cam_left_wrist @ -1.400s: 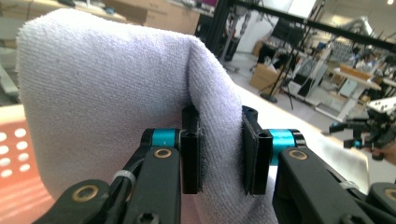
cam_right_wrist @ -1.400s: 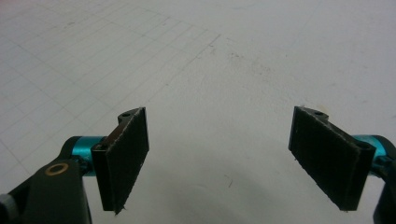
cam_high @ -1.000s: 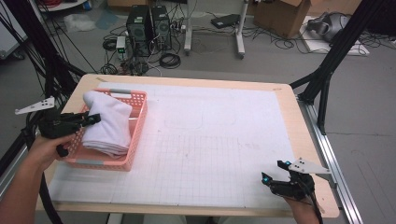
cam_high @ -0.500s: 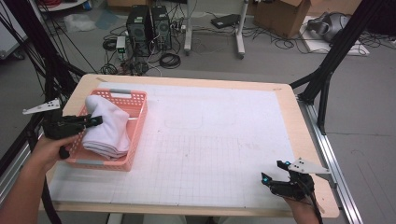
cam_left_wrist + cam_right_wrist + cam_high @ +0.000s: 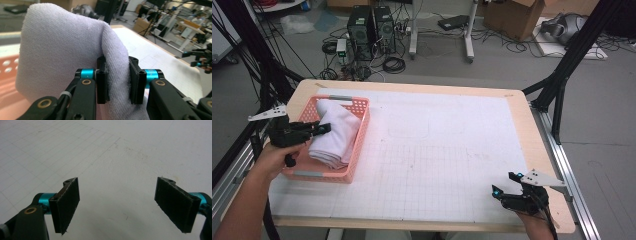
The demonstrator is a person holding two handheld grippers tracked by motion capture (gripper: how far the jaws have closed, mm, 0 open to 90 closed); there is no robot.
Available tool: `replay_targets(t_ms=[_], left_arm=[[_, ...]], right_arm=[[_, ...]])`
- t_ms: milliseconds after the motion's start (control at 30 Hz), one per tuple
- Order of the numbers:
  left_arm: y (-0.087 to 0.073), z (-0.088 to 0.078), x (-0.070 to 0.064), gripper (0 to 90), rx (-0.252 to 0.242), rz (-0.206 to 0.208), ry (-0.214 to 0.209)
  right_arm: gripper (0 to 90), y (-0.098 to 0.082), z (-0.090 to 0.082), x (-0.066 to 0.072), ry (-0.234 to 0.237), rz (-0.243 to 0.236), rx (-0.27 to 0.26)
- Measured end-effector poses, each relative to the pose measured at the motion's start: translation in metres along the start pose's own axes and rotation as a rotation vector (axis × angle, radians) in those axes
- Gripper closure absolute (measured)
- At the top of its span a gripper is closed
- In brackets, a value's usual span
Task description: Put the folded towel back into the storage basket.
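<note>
Towel [image 5: 62, 50] folds sat pinched between the left gripper [image 5: 117, 82] pads, over the pink basket [image 5: 357, 150]. The right gripper [image 5: 125, 202] rested on the white mat [image 5: 452, 160], jaws spread wide with nothing between them

White towel [image 5: 62, 50] fold pinched tight between left gripper [image 5: 117, 80] jaws.

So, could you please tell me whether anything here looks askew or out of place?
Only slightly: the white towel bulges above the pink basket rim, one fold pinched by the left tool. The right tool hangs open.
</note>
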State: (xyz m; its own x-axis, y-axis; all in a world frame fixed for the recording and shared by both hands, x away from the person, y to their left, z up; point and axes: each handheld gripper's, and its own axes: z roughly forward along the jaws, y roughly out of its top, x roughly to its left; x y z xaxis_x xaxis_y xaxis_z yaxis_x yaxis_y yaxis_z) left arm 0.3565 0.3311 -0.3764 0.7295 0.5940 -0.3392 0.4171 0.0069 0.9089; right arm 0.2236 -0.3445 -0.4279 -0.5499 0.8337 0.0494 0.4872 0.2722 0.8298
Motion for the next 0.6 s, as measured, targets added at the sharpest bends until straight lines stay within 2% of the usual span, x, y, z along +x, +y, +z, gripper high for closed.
replay_targets(t_ms=[33,100,133,167,200,233,333,400,433,500,600], left_arm=[[0.0,-0.001,0.001,67.6,0.01,-0.014,0.018],[0.001,-0.003,0.003,53.4,0.015,-0.06,0.064],[0.002,-0.005,0.006,53.4,0.008,-0.111,0.084],[0.004,-0.012,0.01,40.2,-0.005,-0.185,0.138],[0.005,-0.014,0.01,37.2,-0.007,-0.199,0.156],[0.005,-0.014,0.01,36.0,-0.007,-0.199,0.156],[0.006,-0.024,0.012,34.7,-0.017,-0.21,0.207],[0.008,-0.031,0.012,34.5,-0.053,-0.206,0.243],[0.01,-0.036,0.012,34.4,-0.093,-0.209,0.264],[0.011,-0.038,0.011,34.5,-0.099,-0.202,0.271],[0.012,-0.036,0.008,34.5,-0.068,-0.186,0.281]], right_arm=[[19.1,0.0,0.0,0.0,0.0,0.004,0.001],[19.1,0.0,0.0,0.0,0.0,0.001,0.0],[19.1,0.0,0.0,0.0,0.0,0.001,0.0],[19.1,0.0,0.0,0.0,0.002,-0.004,0.0],[19.1,0.0,0.0,0.0,0.002,-0.004,0.001],[19.1,0.0,0.0,0.001,0.003,0.0,0.002],[19.1,0.0,0.001,0.001,0.003,-0.001,0.003],[19.1,0.0,0.001,0.001,0.003,-0.001,0.003],[19.1,0.0,0.001,0.001,0.004,0.001,0.006],[19.1,0.0,0.001,0.001,0.005,-0.001,0.006],[19.1,0.001,0.001,0.001,0.005,-0.001,0.005]])
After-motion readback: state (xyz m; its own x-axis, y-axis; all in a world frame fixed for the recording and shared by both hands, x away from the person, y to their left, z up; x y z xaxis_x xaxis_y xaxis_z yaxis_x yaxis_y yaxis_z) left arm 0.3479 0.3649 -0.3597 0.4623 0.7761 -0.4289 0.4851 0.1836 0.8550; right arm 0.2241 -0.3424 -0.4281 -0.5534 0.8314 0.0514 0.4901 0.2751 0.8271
